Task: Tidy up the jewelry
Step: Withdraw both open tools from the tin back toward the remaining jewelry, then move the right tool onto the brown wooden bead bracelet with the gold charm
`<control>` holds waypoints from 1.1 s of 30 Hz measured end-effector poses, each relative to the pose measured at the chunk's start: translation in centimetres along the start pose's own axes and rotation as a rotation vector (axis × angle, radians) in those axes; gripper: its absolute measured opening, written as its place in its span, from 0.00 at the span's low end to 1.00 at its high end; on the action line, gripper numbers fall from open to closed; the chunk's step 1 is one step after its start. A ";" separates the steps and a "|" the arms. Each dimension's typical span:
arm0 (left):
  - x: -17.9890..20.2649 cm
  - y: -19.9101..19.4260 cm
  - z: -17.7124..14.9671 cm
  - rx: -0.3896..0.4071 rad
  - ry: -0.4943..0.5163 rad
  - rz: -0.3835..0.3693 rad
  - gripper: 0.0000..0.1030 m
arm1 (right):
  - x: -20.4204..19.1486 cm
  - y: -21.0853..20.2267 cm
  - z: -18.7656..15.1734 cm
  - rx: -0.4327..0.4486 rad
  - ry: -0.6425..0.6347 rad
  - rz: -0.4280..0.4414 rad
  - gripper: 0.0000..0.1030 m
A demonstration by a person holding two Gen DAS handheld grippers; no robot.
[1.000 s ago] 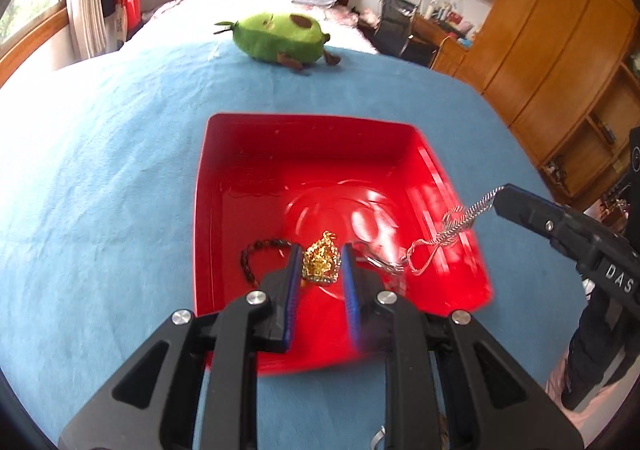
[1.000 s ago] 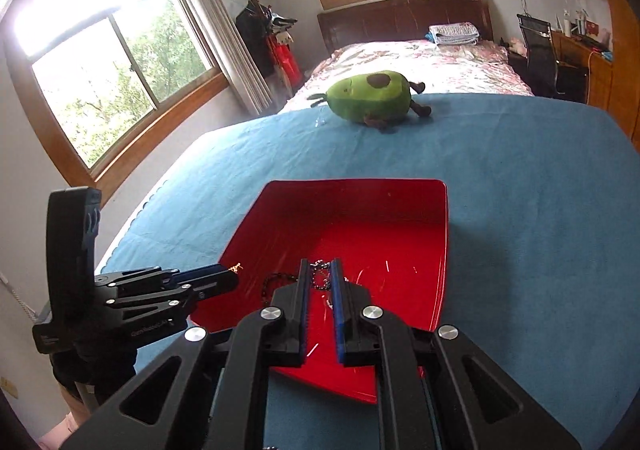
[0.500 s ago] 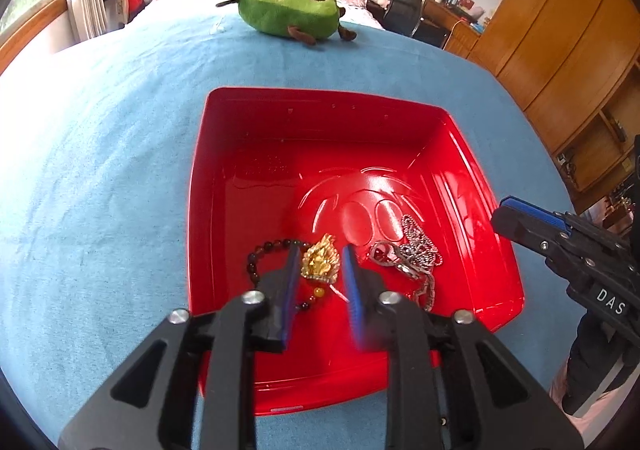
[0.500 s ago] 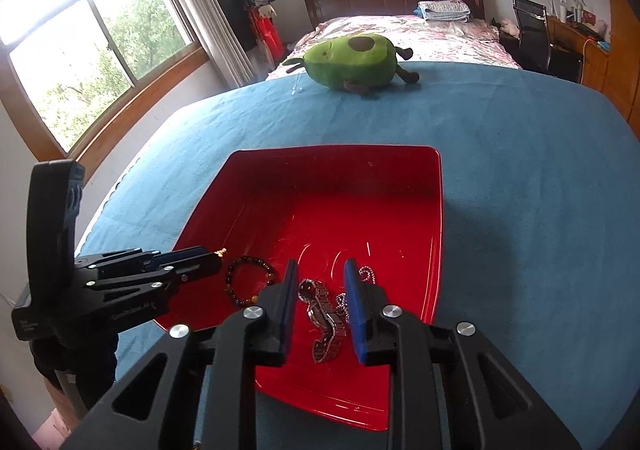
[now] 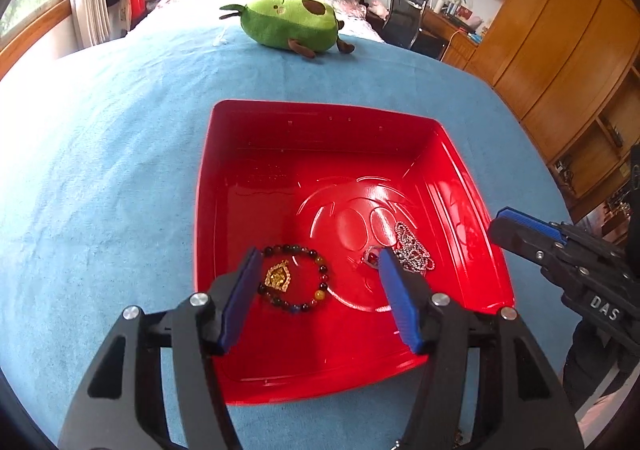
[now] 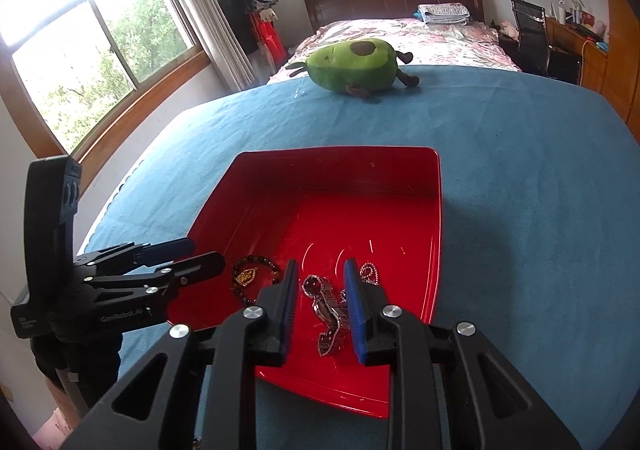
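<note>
Your left gripper (image 5: 320, 270) hangs spread wide above the bead bracelet (image 5: 294, 278) ringing the gold pendant (image 5: 277, 277) in the red tray (image 5: 320, 118). Right of them lies the silver chain (image 6: 330, 314); your right gripper (image 6: 320, 282) is parted over it, gripping nothing.

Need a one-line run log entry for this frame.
left gripper: open, empty | right gripper: open, empty | gold pendant, beaded bracelet, silver chain: in red tray
</note>
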State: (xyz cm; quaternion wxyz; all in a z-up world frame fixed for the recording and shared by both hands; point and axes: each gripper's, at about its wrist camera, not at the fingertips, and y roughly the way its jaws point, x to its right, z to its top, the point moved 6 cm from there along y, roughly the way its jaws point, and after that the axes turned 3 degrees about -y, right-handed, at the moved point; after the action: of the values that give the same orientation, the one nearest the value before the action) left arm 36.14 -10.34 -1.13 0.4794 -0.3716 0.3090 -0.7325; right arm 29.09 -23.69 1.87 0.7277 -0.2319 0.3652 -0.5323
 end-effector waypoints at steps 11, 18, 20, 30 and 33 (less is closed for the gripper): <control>0.0 -5.9 -6.3 0.044 0.060 0.073 0.70 | -1.1 -4.8 -6.7 -0.024 -0.019 0.017 0.24; -1.4 -7.9 -13.0 0.038 0.100 0.132 0.70 | -1.9 -5.7 -13.7 -0.081 -0.007 0.066 0.24; -2.2 -7.9 -15.0 0.017 0.084 0.130 0.70 | -2.1 -5.7 -15.5 -0.099 0.002 0.080 0.24; -5.7 -7.0 -21.9 -0.088 0.020 0.135 0.65 | -2.3 -5.1 -19.7 -0.155 0.031 0.088 0.24; -5.3 -6.9 -22.3 -0.091 0.021 0.113 0.65 | -2.4 -4.5 -20.0 -0.166 0.040 0.089 0.24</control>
State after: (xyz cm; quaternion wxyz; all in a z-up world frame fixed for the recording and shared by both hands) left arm 15.55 -0.85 -8.70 0.4993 -0.3671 0.3675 -0.6934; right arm 10.41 -21.88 -6.68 0.7213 -0.2645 0.4325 -0.4719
